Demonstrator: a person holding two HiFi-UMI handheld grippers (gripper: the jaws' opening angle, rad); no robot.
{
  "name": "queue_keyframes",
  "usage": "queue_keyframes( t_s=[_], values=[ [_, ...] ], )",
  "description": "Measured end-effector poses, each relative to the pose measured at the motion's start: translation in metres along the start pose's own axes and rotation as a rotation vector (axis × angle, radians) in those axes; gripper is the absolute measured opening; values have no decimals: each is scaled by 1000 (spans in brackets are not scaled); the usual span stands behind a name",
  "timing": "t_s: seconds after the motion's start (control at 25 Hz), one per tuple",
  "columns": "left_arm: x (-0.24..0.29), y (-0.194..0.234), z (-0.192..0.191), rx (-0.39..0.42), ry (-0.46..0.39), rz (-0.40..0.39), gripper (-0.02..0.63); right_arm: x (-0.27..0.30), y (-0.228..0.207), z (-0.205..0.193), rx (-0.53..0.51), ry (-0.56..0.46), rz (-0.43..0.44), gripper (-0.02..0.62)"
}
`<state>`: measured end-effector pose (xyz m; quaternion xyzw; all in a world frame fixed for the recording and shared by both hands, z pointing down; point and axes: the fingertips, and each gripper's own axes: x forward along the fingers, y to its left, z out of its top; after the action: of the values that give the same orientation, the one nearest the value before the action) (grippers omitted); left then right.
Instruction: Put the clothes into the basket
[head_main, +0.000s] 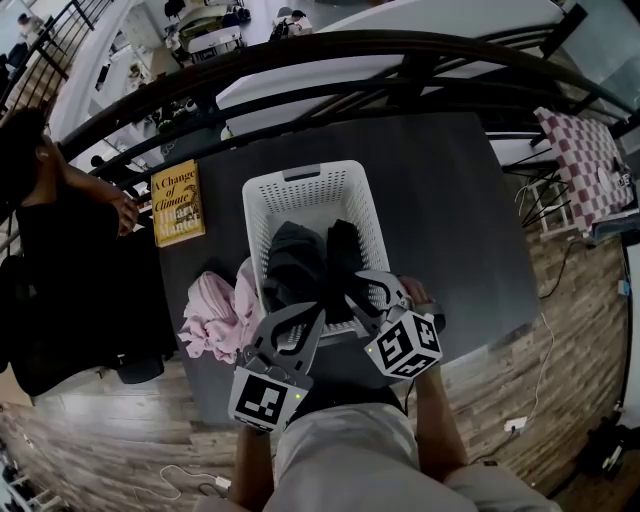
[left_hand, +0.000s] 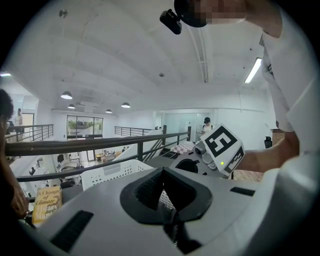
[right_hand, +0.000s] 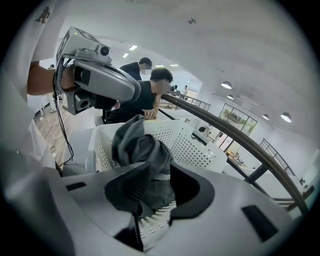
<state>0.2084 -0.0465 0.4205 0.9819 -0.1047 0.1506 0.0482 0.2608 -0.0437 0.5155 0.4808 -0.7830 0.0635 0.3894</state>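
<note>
A white laundry basket (head_main: 315, 172) stands on the dark table (head_main: 440, 200), with dark grey clothes (head_main: 295, 262) and a black piece (head_main: 342, 250) heaped inside. Pink clothes (head_main: 215, 315) lie on the table against the basket's left side. My right gripper (head_main: 365, 290) is over the basket's near rim; in the right gripper view its jaws (right_hand: 160, 192) stand parted with a grey garment (right_hand: 142, 147) loosely between them, above the basket (right_hand: 195, 147). My left gripper (head_main: 300, 318) hovers at the basket's near left corner, open and empty (left_hand: 165, 197).
A yellow book (head_main: 177, 203) lies on the table left of the basket. A person in black (head_main: 60, 260) leans at the table's left edge. A dark railing (head_main: 400, 50) runs behind the table. Cables trail on the wooden floor (head_main: 540, 360).
</note>
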Motion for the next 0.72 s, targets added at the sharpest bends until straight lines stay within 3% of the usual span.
queue_keyframes(
  t_s=[0.2,0.44,0.6,0.72],
  values=[
    [-8,0,3,-2,-10,10,2,-8,-1,16,33,-82,-26,129],
    [-21,2,11,-12,-54,33,2,-26,-2,49,141,-281,-7,123],
    [-35,4,22,-49,-107,55,2,-45,1,81,190,-435,35,46],
    [-48,7,28,-78,-146,76,2,-56,7,100,227,-543,67,24]
  ],
)
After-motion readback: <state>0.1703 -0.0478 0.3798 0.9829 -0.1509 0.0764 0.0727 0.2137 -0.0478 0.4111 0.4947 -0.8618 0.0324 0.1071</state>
